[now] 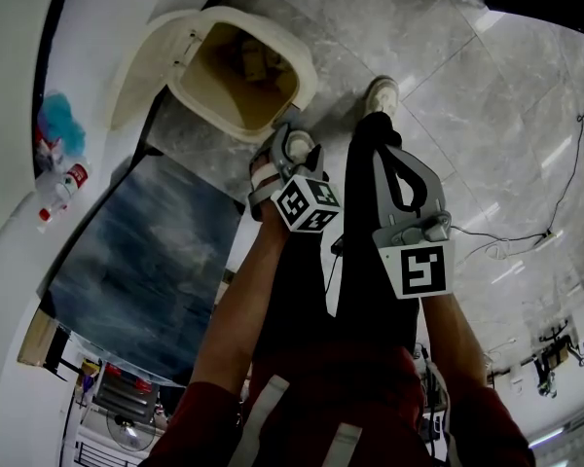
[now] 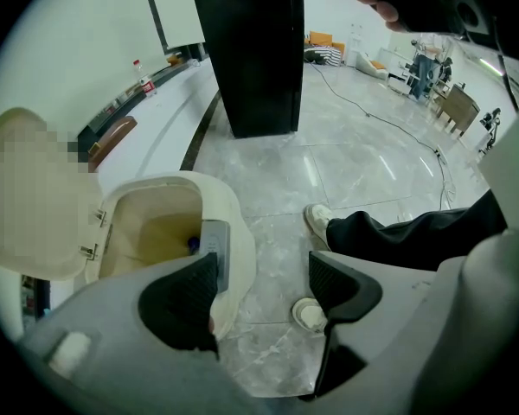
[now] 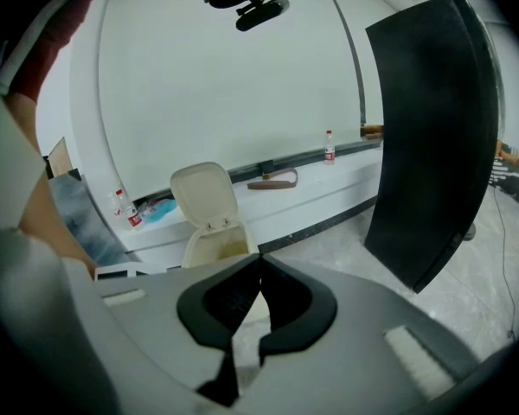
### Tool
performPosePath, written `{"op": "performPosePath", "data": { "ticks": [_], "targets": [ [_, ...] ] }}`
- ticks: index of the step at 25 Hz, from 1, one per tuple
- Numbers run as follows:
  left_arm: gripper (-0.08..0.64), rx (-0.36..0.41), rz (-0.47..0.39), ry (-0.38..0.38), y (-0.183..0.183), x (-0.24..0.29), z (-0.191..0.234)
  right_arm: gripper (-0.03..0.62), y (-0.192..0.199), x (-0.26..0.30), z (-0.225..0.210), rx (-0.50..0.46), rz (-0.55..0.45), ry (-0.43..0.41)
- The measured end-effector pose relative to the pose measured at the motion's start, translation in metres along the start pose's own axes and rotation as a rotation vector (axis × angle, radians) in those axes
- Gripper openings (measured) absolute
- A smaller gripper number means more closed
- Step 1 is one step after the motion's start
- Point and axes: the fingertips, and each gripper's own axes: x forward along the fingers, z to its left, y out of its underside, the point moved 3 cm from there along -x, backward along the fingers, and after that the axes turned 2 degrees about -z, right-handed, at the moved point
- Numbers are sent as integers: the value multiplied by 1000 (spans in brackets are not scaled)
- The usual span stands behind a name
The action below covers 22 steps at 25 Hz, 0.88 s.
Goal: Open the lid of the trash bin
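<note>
The cream trash bin (image 1: 290, 95) stands on the marble floor with its lid (image 1: 146, 61) swung up and back, so the inside shows. My left gripper (image 1: 290, 136) points steeply down at the bin's near rim. Seen in the left gripper view, that gripper (image 2: 264, 284) is open and holds nothing; its left pad sits just by the grey panel (image 2: 216, 245) on the rim of the bin (image 2: 238, 223). My right gripper (image 1: 394, 163) hangs to the right, away from the bin. Its jaws (image 3: 259, 262) are shut on nothing, with the bin (image 3: 209, 247) and raised lid (image 3: 201, 193) beyond.
A black pillar (image 3: 432, 137) stands right of the bin. A white ledge (image 3: 311, 188) along the wall carries bottles (image 1: 63, 188). The person's shoes (image 2: 318, 221) and dark trouser legs are beside the bin. Cables (image 1: 526, 236) trail over the floor at right.
</note>
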Motion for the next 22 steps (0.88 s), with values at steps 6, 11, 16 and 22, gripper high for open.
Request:
{"op": "performPosePath", "data": {
  "ticks": [6,11,16,22],
  "targets": [
    [338,-30,16,18,-1,-1,3,0,-6,0,0,-12,-9,-4],
    [339,-30,21,26,-2,-3,8,0,-9,-3,-3,-26,-1,-2],
    [339,-64,6,28,-4,-14,21,0,-19,-7,-1,-53,-14,5],
    [339,-80,-26,14,-14,-42,33,0,-50,-17,5,-90,-47,13]
  ]
}}
